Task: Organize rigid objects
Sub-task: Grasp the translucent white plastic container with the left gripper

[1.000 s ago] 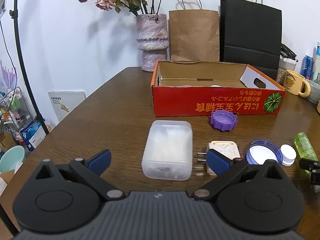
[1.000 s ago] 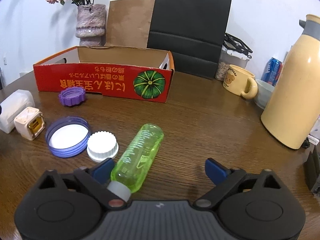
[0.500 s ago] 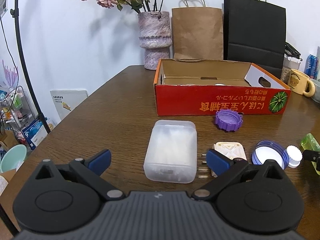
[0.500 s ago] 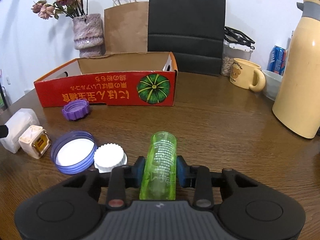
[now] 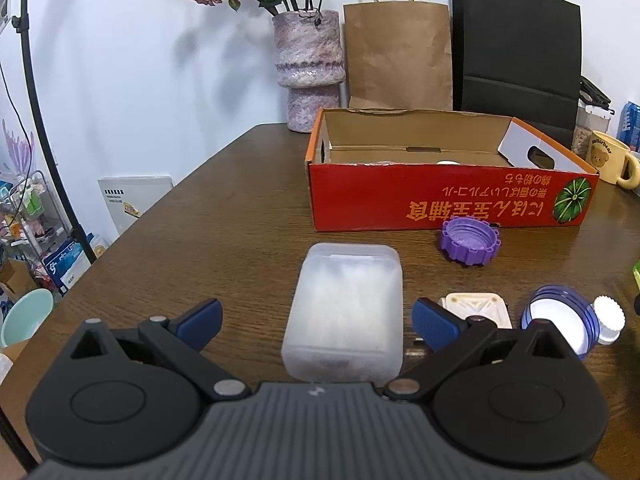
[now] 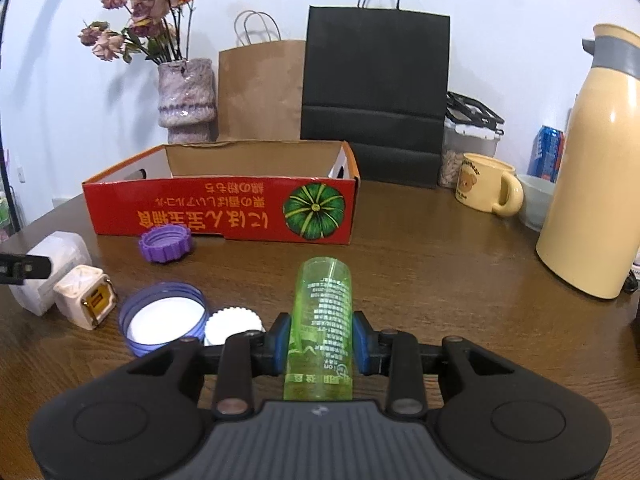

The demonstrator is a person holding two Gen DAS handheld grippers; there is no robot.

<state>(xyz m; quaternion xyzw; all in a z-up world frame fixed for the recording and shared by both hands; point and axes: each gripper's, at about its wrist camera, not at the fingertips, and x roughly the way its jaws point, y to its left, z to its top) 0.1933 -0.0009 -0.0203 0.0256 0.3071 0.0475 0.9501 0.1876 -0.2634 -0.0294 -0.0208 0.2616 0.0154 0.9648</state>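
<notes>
While the right gripper [image 6: 320, 344] clamps both blue pads on a green translucent bottle [image 6: 322, 320] pointing away from the camera, the left gripper [image 5: 316, 320] is spread wide around a frosted plastic case [image 5: 346, 312] on the wooden table [image 5: 224, 216] – not touching it. To the case's right sit a cream charger plug [image 5: 476, 308], a blue-rimmed lid [image 5: 560, 320], a white cap [image 5: 610, 320]; farther off, a purple cap [image 5: 471, 240] lies just before a red cardboard box [image 5: 440, 200]

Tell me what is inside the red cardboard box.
Inside the red cardboard box, only two small whitish tops show above its front wall. That wall covers the box floor, so the rest stays hidden.
</notes>
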